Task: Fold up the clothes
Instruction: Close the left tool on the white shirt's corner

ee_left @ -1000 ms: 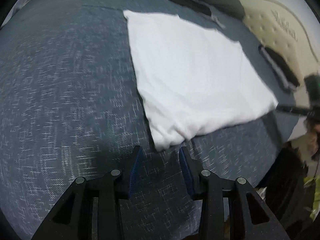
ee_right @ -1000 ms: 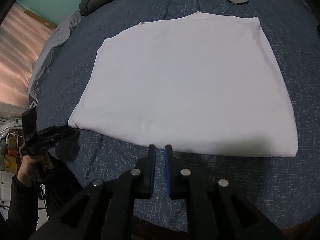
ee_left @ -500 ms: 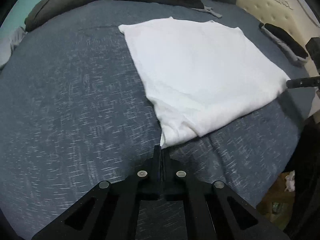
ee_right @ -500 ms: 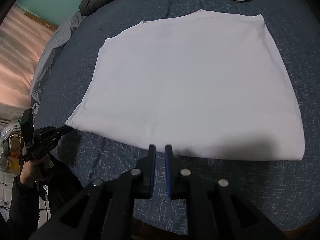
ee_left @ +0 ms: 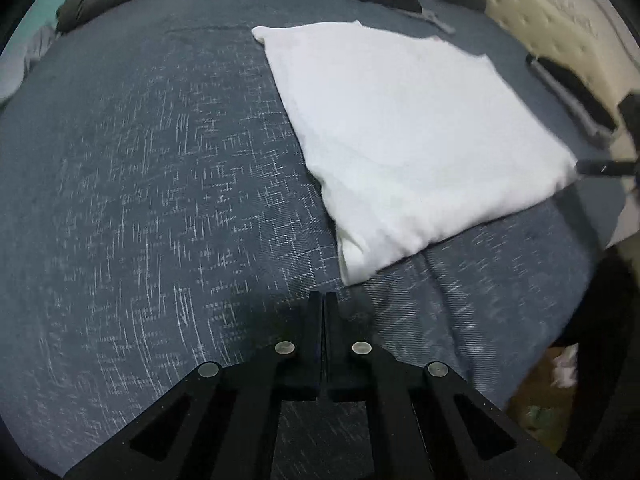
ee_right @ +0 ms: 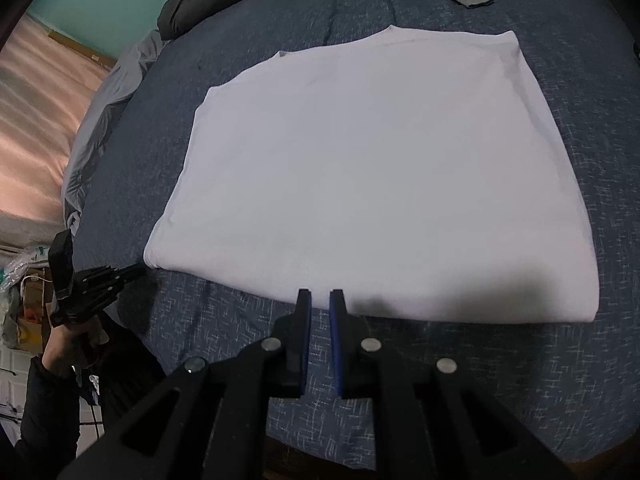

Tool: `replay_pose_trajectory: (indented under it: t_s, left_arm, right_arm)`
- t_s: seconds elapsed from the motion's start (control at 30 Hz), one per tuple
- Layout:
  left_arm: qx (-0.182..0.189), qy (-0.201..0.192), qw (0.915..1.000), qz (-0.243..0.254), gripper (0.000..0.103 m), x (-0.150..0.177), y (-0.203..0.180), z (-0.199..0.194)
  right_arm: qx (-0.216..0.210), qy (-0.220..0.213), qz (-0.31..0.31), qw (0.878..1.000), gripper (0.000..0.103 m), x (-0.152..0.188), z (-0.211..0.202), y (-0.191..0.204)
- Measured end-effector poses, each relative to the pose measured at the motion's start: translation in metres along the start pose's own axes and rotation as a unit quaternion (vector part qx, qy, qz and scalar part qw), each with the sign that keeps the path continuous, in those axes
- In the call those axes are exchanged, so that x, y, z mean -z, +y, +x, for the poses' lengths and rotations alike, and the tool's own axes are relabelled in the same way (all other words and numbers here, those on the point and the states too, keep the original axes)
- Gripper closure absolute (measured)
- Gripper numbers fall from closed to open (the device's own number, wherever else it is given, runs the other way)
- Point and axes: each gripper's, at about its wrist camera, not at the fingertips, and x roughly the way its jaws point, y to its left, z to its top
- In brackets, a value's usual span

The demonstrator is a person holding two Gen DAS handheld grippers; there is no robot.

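A plain white cotton garment (ee_right: 372, 168), folded into a broad, roughly four-sided panel, is being seen lying flat on a dark blue bed cover flecked with pale threads (ee_left: 160, 200). Its top face is being shown smooth and nearly free of creases. A rounded neckline edge is being shown at its far side in the right wrist view. The near edge is being shown as a thick, rounded fold of several layers. In the left wrist view (ee_left: 404, 136) the nearest corner is being seen slightly bunched, with the layers parting a little.
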Motion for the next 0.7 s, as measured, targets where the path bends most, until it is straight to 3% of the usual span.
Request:
replay_pose_trajectory:
  t_s: [0.07,0.13,0.17,0.2,0.33,0.4,0.5,0.7]
  left_arm:
    - [0.033,-0.009,0.9990,-0.028,0.099,-0.003,0.005,-0.006]
    - [0.062,-0.016,0.9965,-0.053,0.082,-0.005,0.009,-0.010]
    - [0.070,-0.017,0.9954,-0.063,0.068,-0.007,0.009,-0.009]
    - [0.076,-0.018,0.9943,-0.073,0.062,-0.008,0.008,-0.007]
    - [0.106,-0.009,0.9880,-0.112,0.061,-0.024,0.015,0.014]
    - [0.125,-0.001,0.9813,-0.146,0.056,-0.025,0.023,0.026]
    - [0.152,0.004,0.9702,-0.188,0.056,-0.026,0.032,0.038]
    - [0.174,-0.003,0.9614,-0.213,0.057,-0.030,0.034,0.049]
  right_arm:
    - [-0.003,-0.004,0.002,1.000,0.095,-0.001,-0.003,-0.002]
    - [-0.005,-0.008,0.004,1.000,0.095,-0.001,-0.006,-0.006]
    - [-0.006,-0.009,0.006,1.000,0.095,-0.001,-0.008,-0.007]
    - [-0.006,-0.011,0.007,1.000,0.095,-0.001,-0.010,-0.009]
    - [-0.006,-0.019,0.013,1.000,0.095,0.000,-0.020,-0.019]
    - [-0.006,-0.024,0.019,1.000,0.095,0.001,-0.024,-0.025]
    - [-0.006,-0.029,0.028,0.999,0.095,0.002,-0.029,-0.036]
    - [-0.010,-0.037,0.041,0.998,0.095,0.001,-0.036,-0.052]
